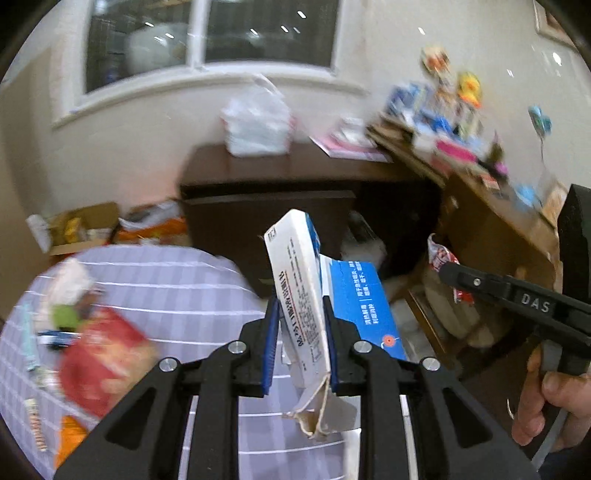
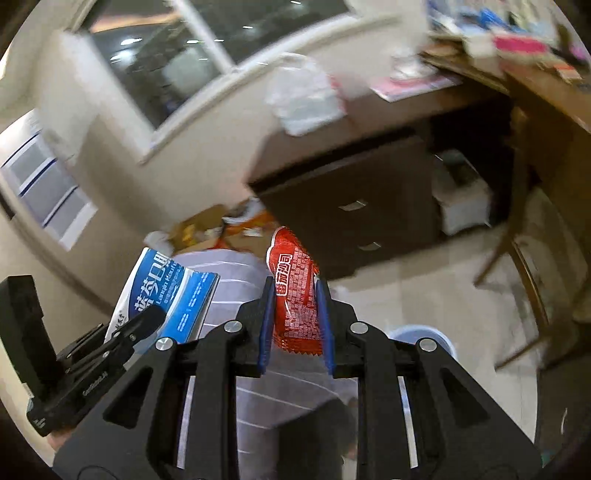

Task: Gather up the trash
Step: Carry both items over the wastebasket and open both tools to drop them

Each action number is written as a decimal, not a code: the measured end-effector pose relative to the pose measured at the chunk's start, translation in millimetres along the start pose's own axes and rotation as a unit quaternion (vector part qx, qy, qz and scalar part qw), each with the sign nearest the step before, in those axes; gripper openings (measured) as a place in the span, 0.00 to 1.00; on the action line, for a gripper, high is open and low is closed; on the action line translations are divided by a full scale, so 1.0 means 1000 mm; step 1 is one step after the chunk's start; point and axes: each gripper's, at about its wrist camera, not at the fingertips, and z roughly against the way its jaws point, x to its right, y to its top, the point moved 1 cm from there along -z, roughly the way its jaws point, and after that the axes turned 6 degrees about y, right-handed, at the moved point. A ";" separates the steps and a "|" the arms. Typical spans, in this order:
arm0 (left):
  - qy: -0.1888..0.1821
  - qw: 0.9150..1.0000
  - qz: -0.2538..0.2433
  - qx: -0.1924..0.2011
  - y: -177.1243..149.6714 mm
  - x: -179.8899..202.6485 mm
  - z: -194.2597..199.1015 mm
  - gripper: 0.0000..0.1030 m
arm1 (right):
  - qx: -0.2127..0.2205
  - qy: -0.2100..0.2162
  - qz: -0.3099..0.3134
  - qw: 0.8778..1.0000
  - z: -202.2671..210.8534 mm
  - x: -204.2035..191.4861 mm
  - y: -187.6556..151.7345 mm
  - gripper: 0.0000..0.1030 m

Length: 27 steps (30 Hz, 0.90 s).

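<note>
the left gripper [image 1: 301,332] pinches a torn white-and-blue carton [image 1: 299,291] and the right gripper [image 2: 295,325] pinches a red wrapper [image 2: 293,295], probably to bin both together.

Home rm: cluttered desk [image 1: 476,206], window [image 1: 207,37]

Cream wall [image 1: 155,147] ahead held a dark window [image 1: 207,33] reflecting ceiling lights. Dark wood cabinet [image 2: 354,206] stood below it; cluttered desk [image 1: 480,206] to the right; pale floor [image 2: 424,288].
</note>
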 end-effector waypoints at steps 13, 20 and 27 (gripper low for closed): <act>-0.015 0.985 -0.079 -0.154 -0.041 0.093 -0.135 0.24 | -0.067 -0.042 -0.126 0.989 -0.053 0.122 -0.042 0.21; 0.011 0.983 -0.108 -0.149 -0.043 0.102 -0.142 0.82 | -0.064 -0.039 -0.189 0.979 -0.064 0.163 -0.049 0.68; 0.023 0.989 -0.099 -0.110 -0.026 0.090 -0.117 0.86 | -0.061 -0.069 -0.183 0.979 -0.055 0.157 -0.051 0.94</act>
